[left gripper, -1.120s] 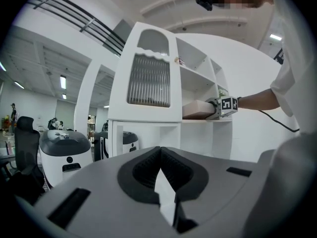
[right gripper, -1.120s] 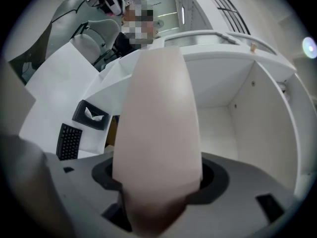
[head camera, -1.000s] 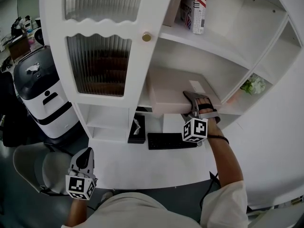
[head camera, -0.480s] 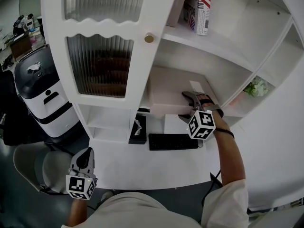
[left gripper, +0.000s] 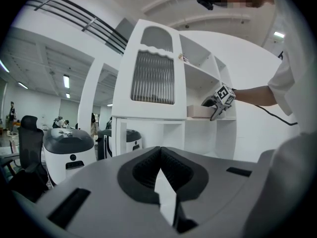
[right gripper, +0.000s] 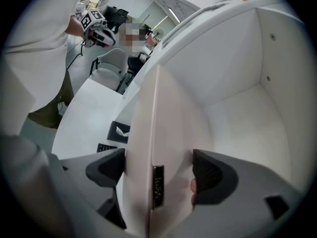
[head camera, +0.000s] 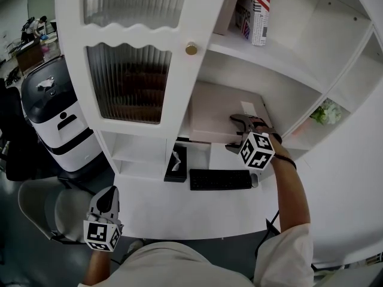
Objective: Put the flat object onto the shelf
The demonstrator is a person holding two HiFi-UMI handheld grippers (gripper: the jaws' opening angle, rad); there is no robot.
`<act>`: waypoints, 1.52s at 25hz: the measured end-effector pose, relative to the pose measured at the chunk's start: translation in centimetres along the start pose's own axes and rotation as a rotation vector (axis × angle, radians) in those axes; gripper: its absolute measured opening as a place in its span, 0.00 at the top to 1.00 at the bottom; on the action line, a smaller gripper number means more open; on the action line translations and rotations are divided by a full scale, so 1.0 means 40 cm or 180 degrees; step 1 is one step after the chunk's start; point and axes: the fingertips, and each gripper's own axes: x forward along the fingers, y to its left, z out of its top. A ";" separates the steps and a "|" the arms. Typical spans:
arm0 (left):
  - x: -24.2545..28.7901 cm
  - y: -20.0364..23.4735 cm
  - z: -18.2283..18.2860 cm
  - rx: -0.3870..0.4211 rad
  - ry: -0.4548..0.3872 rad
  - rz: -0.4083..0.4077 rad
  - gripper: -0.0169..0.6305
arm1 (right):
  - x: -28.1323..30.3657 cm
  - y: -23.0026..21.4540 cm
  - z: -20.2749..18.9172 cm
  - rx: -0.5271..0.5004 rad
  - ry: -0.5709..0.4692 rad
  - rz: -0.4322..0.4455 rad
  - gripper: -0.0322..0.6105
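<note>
The flat pinkish-beige box (head camera: 215, 113) lies on the middle shelf (head camera: 297, 135) of the white cabinet, its front edge sticking out a little. My right gripper (head camera: 237, 135) straddles that front edge, one jaw above and one below. In the right gripper view the box (right gripper: 166, 128) stands between the spread pads (right gripper: 210, 175) with a gap on one side, so the right gripper (right gripper: 158, 170) is open and holds nothing. My left gripper (head camera: 106, 197) hangs low at the left, far from the cabinet. Its jaws (left gripper: 161, 165) are shut and empty.
A ribbed-glass cabinet door (head camera: 128, 82) with a brass knob (head camera: 191, 48) stands open left of the box. Books (head camera: 258, 14) sit on the shelf above, flowers (head camera: 326, 112) in the right compartment. A black keyboard (head camera: 220, 179) and tissue box (head camera: 175, 163) lie on the desk (head camera: 179, 211).
The right gripper's jaws have spread apart and let go of the box, which stays on the shelf. The right hand has shifted slightly. The left gripper has not moved.
</note>
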 end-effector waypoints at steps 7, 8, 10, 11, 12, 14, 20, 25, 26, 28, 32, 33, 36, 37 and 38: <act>0.001 0.000 -0.003 -0.0004 0.0010 0.0036 0.97 | 0.003 -0.013 0.003 0.0101 -0.0062 0.0180 0.27; 0.002 -0.002 -0.003 -0.0004 0.0012 0.0037 0.97 | 0.004 -0.014 0.002 0.0111 -0.0066 0.0200 0.27; 0.003 -0.002 -0.006 -0.0006 0.0018 0.0043 0.97 | 0.005 -0.017 0.001 0.0135 -0.0071 0.0237 0.27; 0.004 -0.002 -0.006 -0.0009 0.0022 0.0046 0.97 | 0.006 -0.019 0.001 0.0144 -0.0072 0.0256 0.27; 0.005 -0.002 -0.007 -0.0010 0.0026 0.0049 0.97 | 0.007 -0.021 0.001 0.0153 -0.0073 0.0273 0.27; 0.008 -0.002 -0.008 -0.0011 0.0033 0.0052 0.97 | 0.011 -0.025 0.000 0.0172 -0.0076 0.0303 0.27; 0.014 -0.006 -0.005 -0.0007 0.0032 0.0041 0.97 | 0.019 -0.033 -0.002 0.0210 -0.0081 0.0365 0.27; 0.015 -0.011 -0.003 -0.0004 0.0035 0.0030 0.97 | 0.021 -0.034 -0.004 0.0217 -0.0086 0.0388 0.26; 0.015 -0.012 -0.002 -0.0004 0.0032 0.0025 0.97 | 0.019 -0.034 -0.003 0.0207 -0.0076 0.0386 0.26; 0.013 -0.012 -0.001 -0.0006 0.0027 0.0014 0.97 | 0.012 -0.034 -0.003 0.0176 -0.0055 0.0367 0.27; 0.012 -0.011 -0.004 -0.0012 0.0029 -0.0013 0.97 | -0.014 -0.042 0.003 0.0187 -0.0098 0.0232 0.28; 0.011 -0.011 -0.006 -0.0014 0.0030 -0.0024 0.97 | -0.024 -0.045 0.006 0.0207 -0.0124 0.0180 0.29; 0.013 -0.015 -0.006 -0.0019 0.0022 -0.0079 0.97 | -0.060 -0.049 0.021 0.0301 -0.0227 0.0002 0.34; 0.015 -0.018 -0.005 -0.0017 0.0016 -0.0104 0.97 | -0.072 -0.049 0.025 0.0315 -0.0244 -0.0073 0.36; 0.017 -0.021 -0.004 -0.0013 0.0008 -0.0129 0.97 | -0.085 -0.050 0.028 0.0312 -0.0245 -0.0163 0.39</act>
